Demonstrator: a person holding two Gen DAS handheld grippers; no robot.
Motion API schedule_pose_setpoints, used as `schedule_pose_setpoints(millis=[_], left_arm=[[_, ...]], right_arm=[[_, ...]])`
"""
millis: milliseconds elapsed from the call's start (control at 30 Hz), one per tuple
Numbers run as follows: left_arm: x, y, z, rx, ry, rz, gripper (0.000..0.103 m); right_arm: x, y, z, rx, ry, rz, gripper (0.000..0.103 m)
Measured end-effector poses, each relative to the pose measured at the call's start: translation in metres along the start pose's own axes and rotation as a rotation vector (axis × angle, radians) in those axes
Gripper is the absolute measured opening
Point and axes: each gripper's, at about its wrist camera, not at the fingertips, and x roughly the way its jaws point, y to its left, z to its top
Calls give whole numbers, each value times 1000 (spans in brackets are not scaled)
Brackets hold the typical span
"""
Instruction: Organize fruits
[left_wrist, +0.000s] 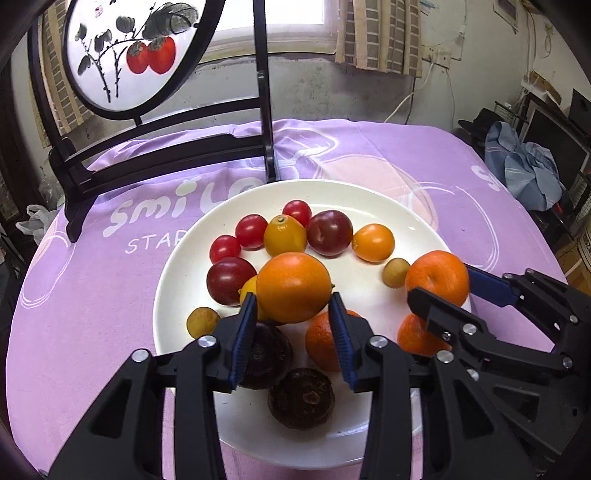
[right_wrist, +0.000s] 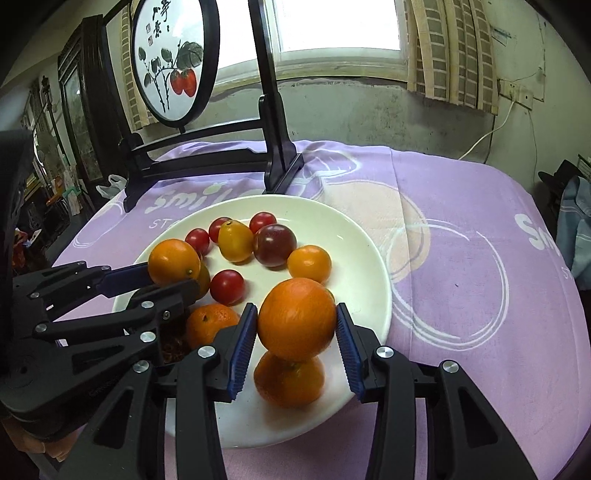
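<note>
A white plate (left_wrist: 369, 199) on a purple cloth holds mixed fruit: cherry tomatoes (left_wrist: 251, 231), plums (left_wrist: 330, 232), kumquats (left_wrist: 373, 242), longans (left_wrist: 396, 272), tangerines (left_wrist: 319, 347) and dark mangosteens (left_wrist: 301, 398). My left gripper (left_wrist: 292, 299) is shut on a large orange (left_wrist: 293, 286), held just above the plate. My right gripper (right_wrist: 296, 323) is shut on another orange (right_wrist: 296, 318), raised above a tangerine (right_wrist: 288, 382) near the plate's front right rim (right_wrist: 384, 295). Each gripper shows in the other's view, the left gripper (right_wrist: 173, 275) and the right gripper (left_wrist: 437, 282).
A black wooden stand (left_wrist: 264, 110) with a round painted persimmon screen (left_wrist: 129, 48) stands on the table behind the plate. A wall with a window and curtains lies beyond. Clutter and blue cloth (left_wrist: 524, 170) sit off the table's right edge.
</note>
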Motion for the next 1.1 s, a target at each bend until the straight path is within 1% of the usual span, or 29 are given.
schedule_pose_setpoints(millis=[33, 67, 100, 133, 233, 267, 367, 433, 633, 767, 900, 1000, 1100], left_arm=[[-1, 2, 0, -13, -2, 13, 57], [-3, 4, 0, -25, -8, 22, 61], [-5, 6, -1, -31, -14, 24, 65], [-8, 7, -2, -33, -20, 24, 67], [-19, 6, -6, -25, -37, 38, 74], [-23, 5, -7, -23, -43, 40, 74], [-35, 6, -13, -32, -51, 33, 80], [-44, 8, -18, -44, -57, 26, 83], [-75, 8, -39, -48, -68, 9, 88], [-100, 7, -59, -53, -83, -3, 90], [-120, 9, -81, -66, -83, -15, 92], [-132, 11, -101, -81, -81, -23, 95], [-137, 13, -122, -81, -62, -15, 96]], right_arm=[[-2, -2, 0, 2, -5, -5, 48], [-5, -3, 0, 6, -16, -12, 51], [-8, -5, 0, 10, -23, -13, 58], [-12, -6, 0, 12, -32, -13, 63], [-24, -5, -4, -3, -43, -18, 63], [-28, -4, -6, -6, -46, -19, 63], [-41, 0, -12, -12, -53, -14, 63], [-50, 3, -18, -12, -53, -6, 65], [-79, 17, -40, -39, -58, -6, 67], [-100, 26, -54, -47, -73, -12, 68], [-121, 34, -70, -45, -83, -24, 72], [-131, 40, -85, -38, -81, -40, 79], [-136, 45, -104, -41, -62, -50, 81]])
